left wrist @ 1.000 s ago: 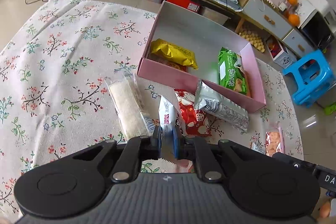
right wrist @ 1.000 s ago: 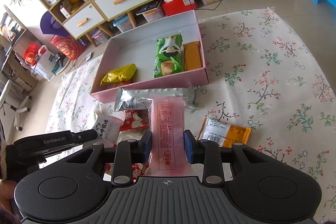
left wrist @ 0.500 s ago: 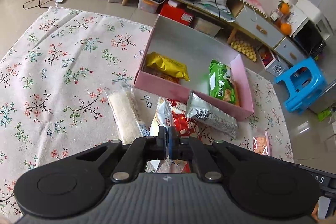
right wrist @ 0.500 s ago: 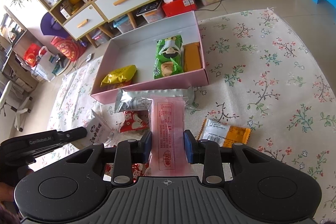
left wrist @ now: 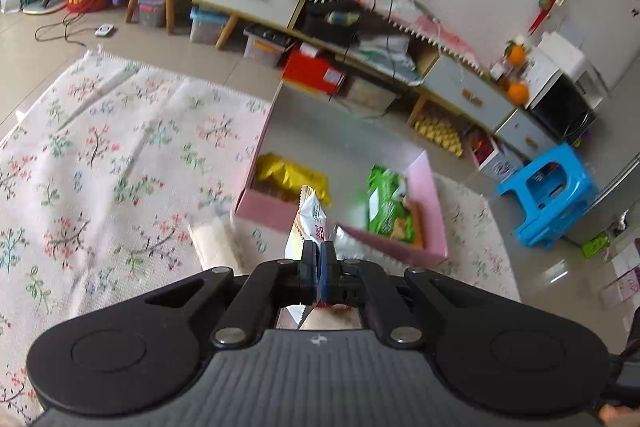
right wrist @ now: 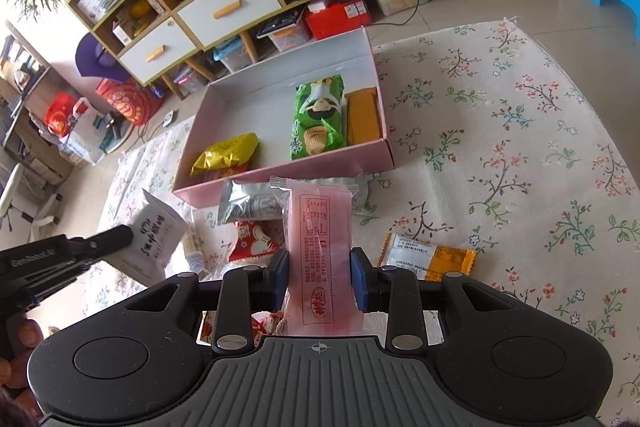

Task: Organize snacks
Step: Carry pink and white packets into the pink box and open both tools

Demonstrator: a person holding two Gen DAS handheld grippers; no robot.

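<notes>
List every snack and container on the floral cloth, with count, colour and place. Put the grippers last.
Pink cardboard box: 1, pink outside, white inside, on the floral cloth.
Green biscuit packet: 1, green, in the box, right part.
Orange wafer pack: 1, orange, in the box, against the right wall.
Yellow foil bag: 1, yellow, in the box, left front corner.
Silver foil packet: 1, silver, on cloth beside the box's front wall.
Red-and-white candy bag: 1, on cloth.
Orange-and-white sachet: 1, on cloth, right.
Left gripper: shut on white snack pouch.
Right gripper: shut on pink wrapped bar.
</notes>
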